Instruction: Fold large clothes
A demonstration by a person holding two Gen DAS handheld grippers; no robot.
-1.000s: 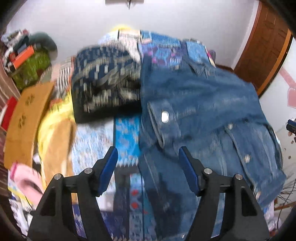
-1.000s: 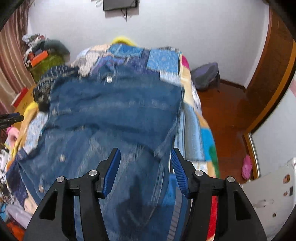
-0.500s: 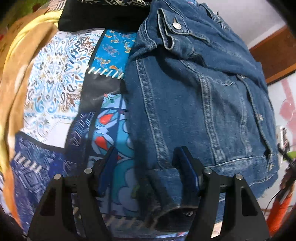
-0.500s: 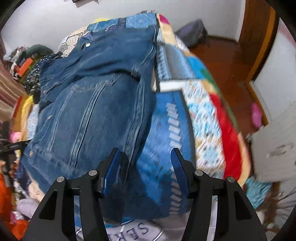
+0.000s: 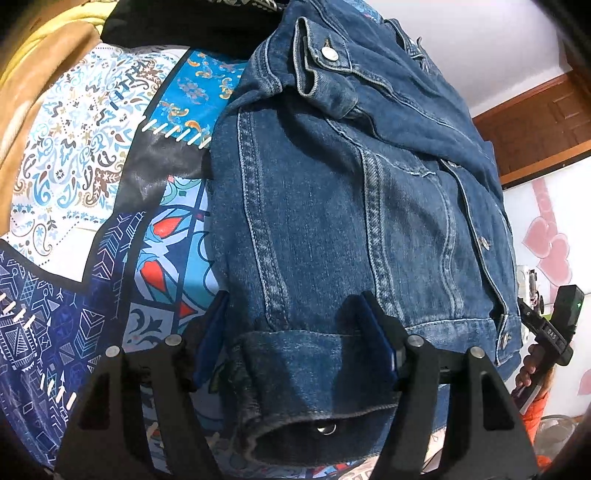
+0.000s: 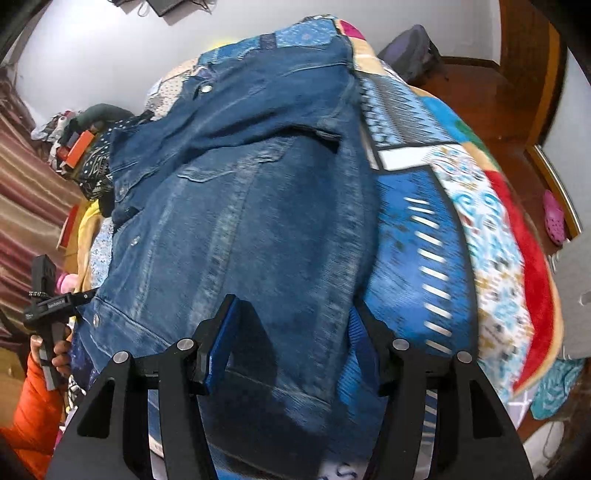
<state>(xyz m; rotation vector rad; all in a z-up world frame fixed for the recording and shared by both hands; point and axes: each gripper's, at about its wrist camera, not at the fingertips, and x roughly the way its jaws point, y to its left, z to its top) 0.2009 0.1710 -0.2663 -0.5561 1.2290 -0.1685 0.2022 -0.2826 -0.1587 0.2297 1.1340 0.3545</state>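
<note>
Left wrist view: denim jacket [image 5: 332, 206] lies on the patchwork bedspread [image 5: 85, 177], hem end at the near edge of the bed, collar end toward the far edge by the wall. Both sleeves appear already folded in across the body; one buttoned cuff [image 5: 325, 55] rests near the far end on the left side. Left gripper [image 5: 299, 332] spread wide, jaws straddling the hem band at the jacket's near left corner, not closed on it. Right wrist view: right gripper [image 6: 291, 332] also wide, jaws either side of the near right corner of the denim jacket [image 6: 258, 206], cloth between them, no pinch seen; picture somewhat blurred. Judgement: side folds done; the lengthwise fold, hem carried up toward the collar, is left, and neither corner is gripped yet. Dark patterned cloth [image 5: 177, 22] sits beyond the jacket.
</note>
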